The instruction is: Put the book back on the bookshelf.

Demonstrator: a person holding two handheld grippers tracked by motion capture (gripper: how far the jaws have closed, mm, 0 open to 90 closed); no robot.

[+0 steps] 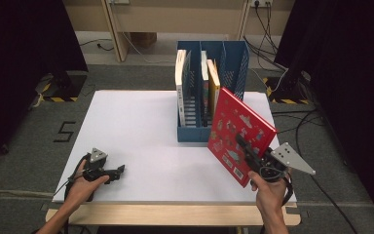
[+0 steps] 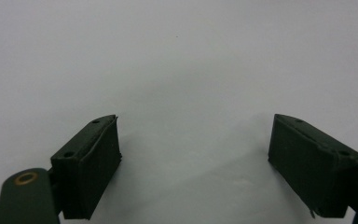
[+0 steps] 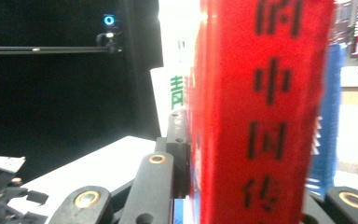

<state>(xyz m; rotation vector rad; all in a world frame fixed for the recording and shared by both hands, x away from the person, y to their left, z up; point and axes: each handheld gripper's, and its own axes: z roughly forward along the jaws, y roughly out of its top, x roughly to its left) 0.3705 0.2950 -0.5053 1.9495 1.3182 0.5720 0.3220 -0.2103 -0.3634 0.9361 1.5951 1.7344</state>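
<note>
A red picture book (image 1: 238,129) hangs tilted above the table's right front, just in front of the blue file rack (image 1: 236,58). My right gripper (image 1: 243,144) is shut on its lower part. In the right gripper view the red book (image 3: 261,93) shows its spine with black characters, clamped between the jaws of the right gripper (image 3: 242,154). My left gripper (image 1: 119,170) lies at the table's front left, jaws open and empty. The left gripper (image 2: 193,154) has bare white tabletop between its jaws.
The rack stands at the back centre of the white table (image 1: 141,131). A white book (image 1: 180,78) is in its left slot, and a yellow-edged book (image 1: 213,80) is in the middle slot. Cables (image 1: 302,126) trail on the floor at the right.
</note>
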